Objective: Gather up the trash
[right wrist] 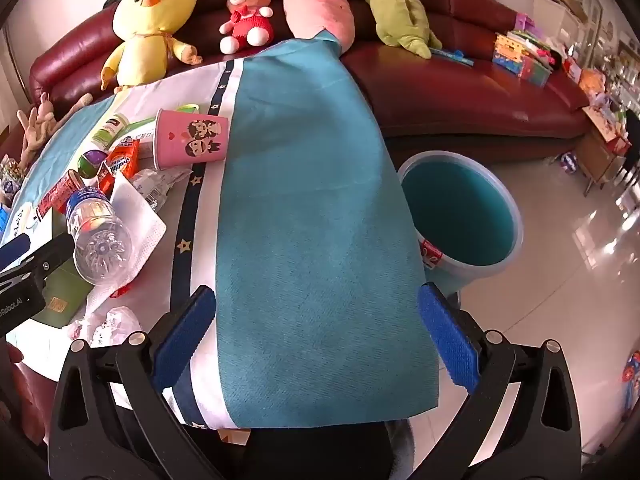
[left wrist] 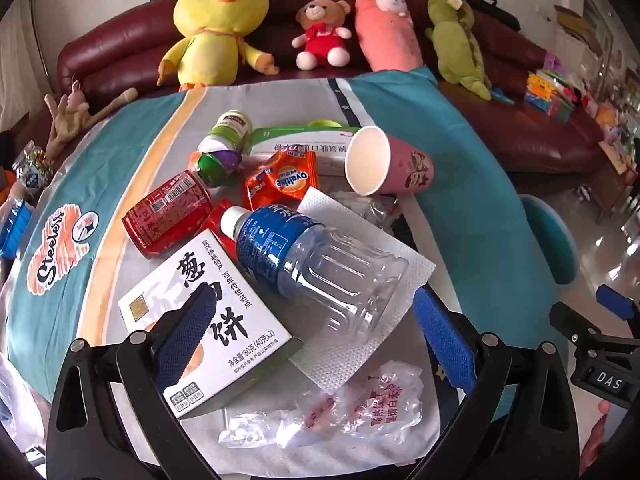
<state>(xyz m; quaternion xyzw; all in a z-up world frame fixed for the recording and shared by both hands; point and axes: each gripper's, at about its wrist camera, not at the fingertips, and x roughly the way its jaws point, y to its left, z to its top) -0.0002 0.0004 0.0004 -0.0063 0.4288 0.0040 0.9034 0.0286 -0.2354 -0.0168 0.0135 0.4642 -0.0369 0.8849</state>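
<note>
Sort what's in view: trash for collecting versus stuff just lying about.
For the job: clear plastic water bottle, red drink can, pink paper cup, orange snack wrapper, crumpled plastic bag, teal bin.

Lying about: yellow chick plush, brown teddy bear, maroon leather sofa.

The scene was evenly lit by bright daylight. Glare was seen on the tiled floor at the right and on the red leather sofa. Shadows were soft. Strong fisheye bending and dark vignetting were found at the corners. Central detail was rendered sharply.
</note>
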